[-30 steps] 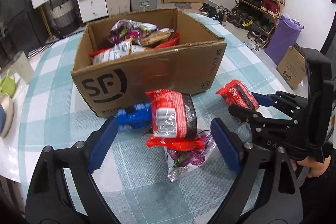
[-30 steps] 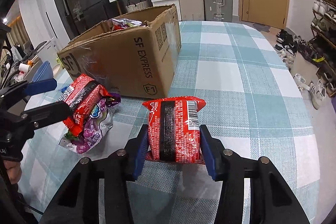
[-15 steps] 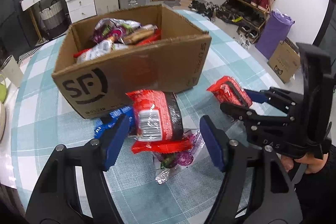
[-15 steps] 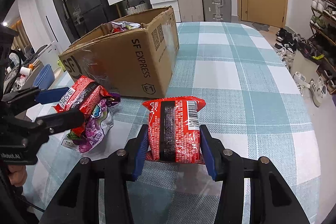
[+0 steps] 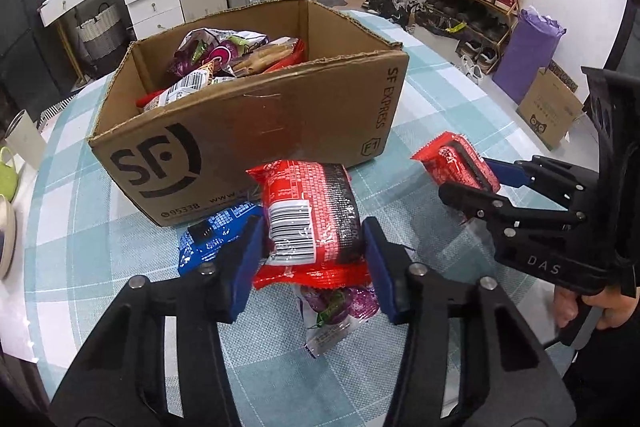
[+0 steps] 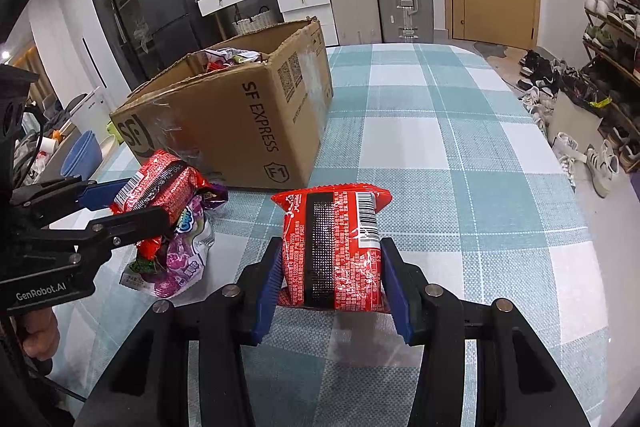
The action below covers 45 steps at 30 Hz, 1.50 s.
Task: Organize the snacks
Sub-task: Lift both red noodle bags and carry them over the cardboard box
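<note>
1. Closing in from a wide spread a second ago, the left gripper (image 5: 314, 255) now has its blue pads (image 5: 247, 259) against both sides of a red noodle packet (image 5: 308, 223), and the jaws are closing on it as they squeeze its wrapper.
2. That packet lies on top of a small pile just in front of the cardboard box (image 5: 256, 131), so a grip across its narrow sides is probably the easiest way to lift it clear without dragging what lies beneath.
3. Under it sit a blue packet (image 5: 212, 235), beside the left pad, and a purple candy bag (image 5: 336, 311) poking out toward the camera.
4. The right gripper (image 6: 332, 267) has not shifted; its fingers are clamped on a second red noodle packet (image 6: 332, 247), held upright above the checked tablecloth (image 6: 460, 155), well to the right of the box. I judge it waits there for its turn.
5. Count outside the box: two red noodle packets, one per gripper; one blue packet; one purple candy bag.
6. One box stands open on the table, already holding several snacks (image 5: 224, 63); their number cannot be told, since they overlap.
7. Two grippers, each with a person's hand (image 5: 600, 303) at the handle.
</note>
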Each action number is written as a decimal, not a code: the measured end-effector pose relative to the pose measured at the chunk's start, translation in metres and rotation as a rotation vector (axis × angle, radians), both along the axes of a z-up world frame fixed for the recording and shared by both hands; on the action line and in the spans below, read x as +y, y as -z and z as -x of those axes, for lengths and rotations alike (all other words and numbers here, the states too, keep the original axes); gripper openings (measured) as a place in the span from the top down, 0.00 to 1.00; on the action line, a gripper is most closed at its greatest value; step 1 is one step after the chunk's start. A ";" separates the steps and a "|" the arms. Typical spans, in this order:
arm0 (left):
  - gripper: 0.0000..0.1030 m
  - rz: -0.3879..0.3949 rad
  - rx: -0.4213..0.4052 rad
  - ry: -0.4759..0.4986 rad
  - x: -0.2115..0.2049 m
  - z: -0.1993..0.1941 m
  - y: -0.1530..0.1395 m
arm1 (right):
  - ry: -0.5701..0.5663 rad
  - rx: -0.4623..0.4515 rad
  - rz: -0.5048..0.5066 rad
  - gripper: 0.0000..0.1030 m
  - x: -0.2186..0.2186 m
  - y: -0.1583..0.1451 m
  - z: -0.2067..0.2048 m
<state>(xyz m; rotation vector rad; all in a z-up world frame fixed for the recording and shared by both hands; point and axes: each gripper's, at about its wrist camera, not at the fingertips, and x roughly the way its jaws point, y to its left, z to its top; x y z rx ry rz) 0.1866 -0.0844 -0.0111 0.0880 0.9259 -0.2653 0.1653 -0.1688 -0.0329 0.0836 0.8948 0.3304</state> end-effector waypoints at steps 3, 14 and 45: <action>0.59 0.036 -0.005 -0.002 0.005 0.002 -0.003 | -0.003 -0.011 0.002 0.54 0.001 -0.004 0.002; 0.60 0.124 -0.043 -0.025 0.022 0.017 -0.017 | -0.022 -0.067 -0.017 0.54 0.009 -0.022 0.017; 0.60 0.213 -0.158 -0.156 0.079 0.037 -0.073 | -0.122 -0.197 -0.032 0.54 0.033 -0.083 0.023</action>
